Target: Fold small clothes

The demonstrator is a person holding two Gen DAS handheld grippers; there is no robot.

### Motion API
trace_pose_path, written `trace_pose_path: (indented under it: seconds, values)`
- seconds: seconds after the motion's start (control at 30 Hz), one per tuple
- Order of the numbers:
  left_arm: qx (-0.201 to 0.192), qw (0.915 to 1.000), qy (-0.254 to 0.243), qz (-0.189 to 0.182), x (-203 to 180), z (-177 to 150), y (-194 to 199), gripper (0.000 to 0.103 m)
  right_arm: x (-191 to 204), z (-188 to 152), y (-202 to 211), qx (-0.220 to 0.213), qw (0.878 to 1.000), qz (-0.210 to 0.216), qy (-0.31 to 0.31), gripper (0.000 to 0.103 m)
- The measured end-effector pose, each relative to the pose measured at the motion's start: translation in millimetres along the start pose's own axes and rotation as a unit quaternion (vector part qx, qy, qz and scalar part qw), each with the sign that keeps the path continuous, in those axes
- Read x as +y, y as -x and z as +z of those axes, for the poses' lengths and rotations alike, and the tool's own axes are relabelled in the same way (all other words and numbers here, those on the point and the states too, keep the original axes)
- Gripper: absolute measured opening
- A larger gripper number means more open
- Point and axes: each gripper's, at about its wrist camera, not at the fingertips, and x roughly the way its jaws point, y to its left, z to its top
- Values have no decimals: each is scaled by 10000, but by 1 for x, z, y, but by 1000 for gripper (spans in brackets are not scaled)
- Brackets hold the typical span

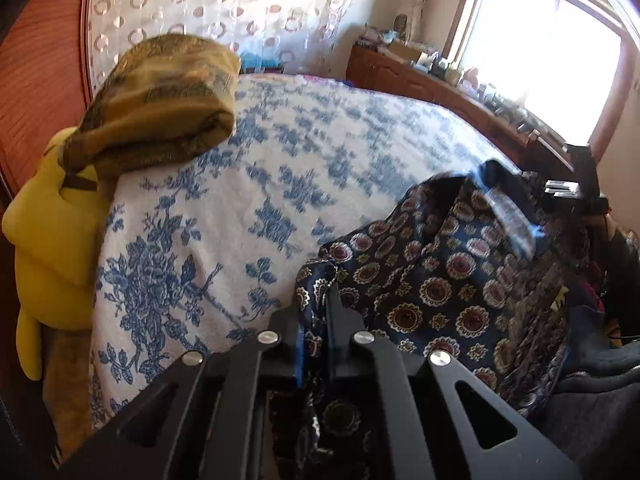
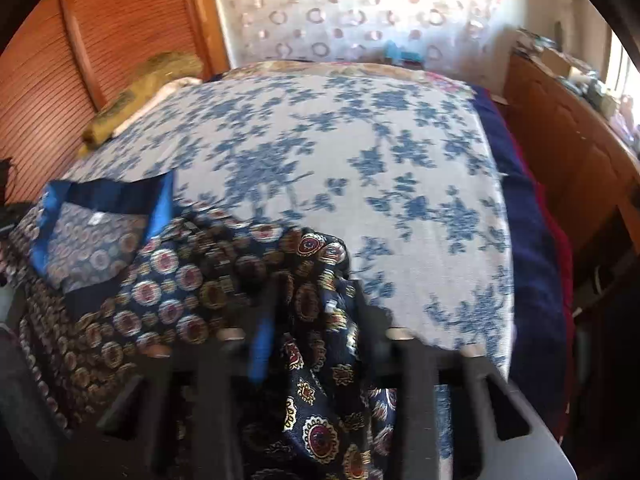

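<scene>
A dark navy garment (image 1: 452, 280) with round red-and-gold medallions and blue trim lies bunched at the near edge of the bed. My left gripper (image 1: 316, 304) is shut on a fold of its edge. In the right wrist view the same garment (image 2: 168, 280) spreads to the left, its blue-lined collar (image 2: 112, 196) open. My right gripper (image 2: 316, 300) is shut on another bunch of the fabric, which hangs between the fingers. The view is blurred by motion.
The bed has a white cover with blue flowers (image 1: 280, 160) (image 2: 360, 152). An olive-gold folded cloth (image 1: 160, 104) and a yellow cushion (image 1: 52, 240) sit at the headboard side. A wooden dresser (image 1: 440, 92) with clutter runs under the window.
</scene>
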Motion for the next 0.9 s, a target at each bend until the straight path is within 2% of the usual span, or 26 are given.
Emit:
trace_pose_path:
  seconds: [0.03, 0.13, 0.23, 0.33, 0.5, 0.63, 0.77, 0.83, 0.9]
  values:
    - [-121, 9999, -11, 5, -2, 2, 5, 3, 3, -1, 1, 18, 10000, 81, 44, 12]
    - [-484, 9988, -53, 98, -12, 10, 29, 2, 11, -2, 18, -190, 9997, 172, 34, 7]
    - [-872, 9960, -91, 155, -20, 25, 56, 2, 24, 7, 66, -869, 9961, 95, 96, 6]
    - [-1306, 9912, -140, 192, -27, 47, 82, 2, 31, 20, 107, -1338, 9909, -67, 125, 6]
    - [-1968, 9795, -363, 249, -32, 102, 123, 2, 46, 61, 178, -2038, 9773, -265, 518, 6]
    - [-2309, 9717, -388, 321, -29, 154, 132, 2, 50, 107, 213, -2463, 9644, -569, 771, 6]
    - [-2378, 9686, -352, 629, -17, 208, 113, 2, 36, 163, 209, -2499, 9614, -872, 744, 6]
    - [-2266, 9691, -325, 918, -6, 235, 89, 5, 21, 189, 187, -2330, 9649, -1061, 590, 7]
    - [-2007, 9730, -214, 1119, 12, 258, 52, 12, -2, 217, 143, -1926, 9696, -1480, 300, 12]
